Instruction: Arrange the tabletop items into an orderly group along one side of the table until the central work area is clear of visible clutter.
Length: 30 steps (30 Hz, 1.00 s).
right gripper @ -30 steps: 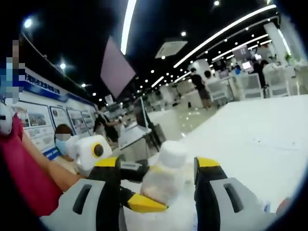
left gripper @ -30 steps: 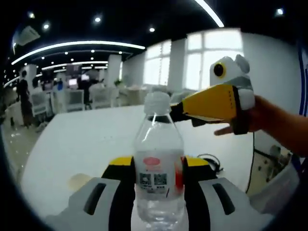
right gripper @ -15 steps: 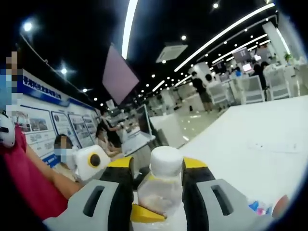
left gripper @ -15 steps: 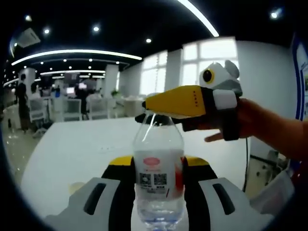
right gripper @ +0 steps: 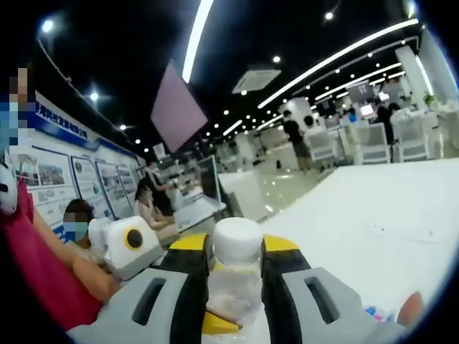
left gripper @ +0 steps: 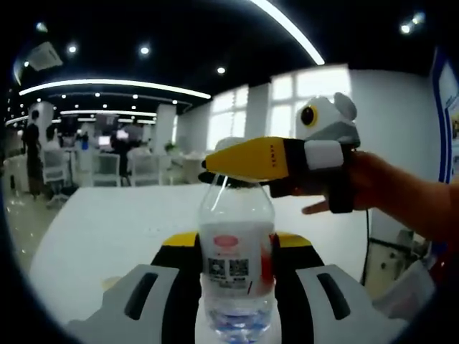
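Your left gripper (left gripper: 237,276) is clamping the clear water bottle (left gripper: 237,258) by its labelled body, both jaws pressing against its sides and keeping it upright above the white table (left gripper: 107,229). Your right gripper (right gripper: 235,261) is closing narrowly on the same bottle at the top, its jaws sitting on either side of the white cap (right gripper: 237,240); in the left gripper view you are seeing that gripper coming across level, directly over the bottle's neck, with your right hand (left gripper: 366,183) wrapped around its grey body to the right of the bottle. Looking from the right gripper, the table is spreading out to the right of the bottle, and a person in a red sleeve (right gripper: 39,276) is standing to the left of it.
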### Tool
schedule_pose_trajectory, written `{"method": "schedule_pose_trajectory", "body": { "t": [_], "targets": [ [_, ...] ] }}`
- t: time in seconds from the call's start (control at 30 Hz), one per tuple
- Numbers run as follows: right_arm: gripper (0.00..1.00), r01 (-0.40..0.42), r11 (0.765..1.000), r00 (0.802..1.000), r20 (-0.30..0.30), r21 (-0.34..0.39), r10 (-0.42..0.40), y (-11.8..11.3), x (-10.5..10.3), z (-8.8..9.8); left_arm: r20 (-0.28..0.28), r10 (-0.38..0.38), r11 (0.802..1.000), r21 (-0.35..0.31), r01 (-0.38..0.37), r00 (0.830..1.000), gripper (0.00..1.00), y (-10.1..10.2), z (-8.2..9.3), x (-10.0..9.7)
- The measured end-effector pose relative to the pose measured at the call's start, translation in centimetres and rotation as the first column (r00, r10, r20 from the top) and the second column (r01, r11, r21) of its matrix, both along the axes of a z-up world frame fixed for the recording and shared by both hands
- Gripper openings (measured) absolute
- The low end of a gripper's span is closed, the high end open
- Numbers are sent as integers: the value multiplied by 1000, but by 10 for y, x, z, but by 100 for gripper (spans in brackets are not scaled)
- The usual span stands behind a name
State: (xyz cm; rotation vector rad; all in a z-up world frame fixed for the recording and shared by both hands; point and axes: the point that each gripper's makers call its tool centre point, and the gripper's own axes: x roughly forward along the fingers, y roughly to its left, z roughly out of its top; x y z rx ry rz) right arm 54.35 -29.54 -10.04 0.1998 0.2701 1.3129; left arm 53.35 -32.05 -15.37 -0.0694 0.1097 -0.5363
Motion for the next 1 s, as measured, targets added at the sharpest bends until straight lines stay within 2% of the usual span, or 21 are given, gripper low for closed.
{"method": "schedule_pose_trajectory", "body": {
  "t": [0.1,0.37,0.6,0.73,0.8,0.9,1.0],
  "targets": [
    [25,9,1000,1000,21,-13,-8,4,-4,4,10,4,1000,-3,-4,1000,36,2,1,-1],
    [22,45,997,990,139,-64,-35,15,-11,18,43,34,999,-5,-33,999,38,9,11,0],
    [22,71,993,983,175,-91,-54,18,-7,20,70,61,997,42,-64,996,39,12,14,4],
    [22,84,989,979,196,-125,-58,20,-5,14,97,84,993,77,-92,992,50,10,15,4],
    [22,86,987,977,205,-134,-57,21,-5,13,85,96,992,76,-102,992,53,12,11,6],
    [22,100,987,975,208,-126,-73,20,-3,15,22,142,987,71,-144,990,54,19,-3,9],
    [22,114,988,975,203,-107,-90,21,-2,20,15,158,984,77,-159,987,54,19,-8,7]
  ]
}}
